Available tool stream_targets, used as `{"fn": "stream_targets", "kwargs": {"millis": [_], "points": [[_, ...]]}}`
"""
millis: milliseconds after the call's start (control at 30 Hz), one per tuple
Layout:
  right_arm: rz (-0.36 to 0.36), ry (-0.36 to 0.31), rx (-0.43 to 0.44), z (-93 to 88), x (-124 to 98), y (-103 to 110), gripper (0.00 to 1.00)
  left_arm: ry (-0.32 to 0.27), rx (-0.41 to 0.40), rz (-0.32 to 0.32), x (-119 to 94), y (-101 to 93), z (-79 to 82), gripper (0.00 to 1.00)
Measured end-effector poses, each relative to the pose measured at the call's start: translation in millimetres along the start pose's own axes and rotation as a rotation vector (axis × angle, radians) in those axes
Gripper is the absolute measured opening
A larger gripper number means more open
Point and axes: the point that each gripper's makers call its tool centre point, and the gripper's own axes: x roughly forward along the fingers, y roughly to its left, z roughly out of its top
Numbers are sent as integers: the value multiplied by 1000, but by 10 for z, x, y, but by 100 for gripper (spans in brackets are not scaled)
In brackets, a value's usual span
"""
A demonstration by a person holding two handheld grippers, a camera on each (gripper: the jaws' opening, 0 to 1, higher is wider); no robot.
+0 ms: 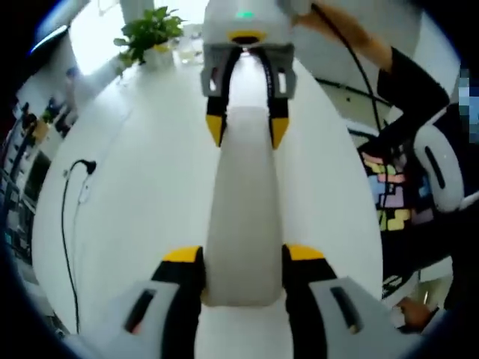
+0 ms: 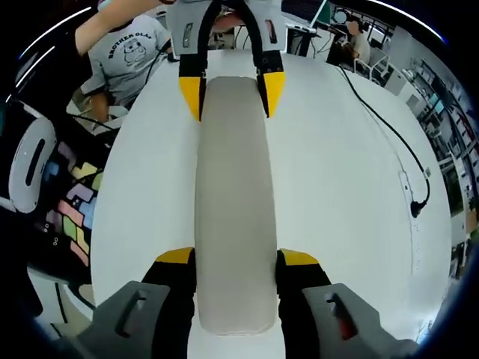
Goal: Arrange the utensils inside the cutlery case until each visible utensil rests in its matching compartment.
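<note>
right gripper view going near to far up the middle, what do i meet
right tool at one end of the case → long grey case on the white table → left tool at its far end → a person in a grey printed shirt

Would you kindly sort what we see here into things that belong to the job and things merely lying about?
Belongs to the job:
- cutlery case, closed, held at both ends
- left tool
- right tool

Lying about:
- potted plant
- black cable
- white table
</note>
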Motion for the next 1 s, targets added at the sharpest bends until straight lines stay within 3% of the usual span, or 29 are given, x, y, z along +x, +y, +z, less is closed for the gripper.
{"fn": "stream_targets", "kwargs": {"millis": [167, 500, 1000], "points": [[0, -1, 5, -23, 118, 129, 42, 36, 3, -16, 139, -92, -105, 44], [28, 20, 29, -120, 330, 341, 43, 37, -7, -50, 324, -222, -206, 44], [-1, 63, 29, -108, 367, 328, 44, 126, 23, -41, 434, -255, -328, 44]]}}
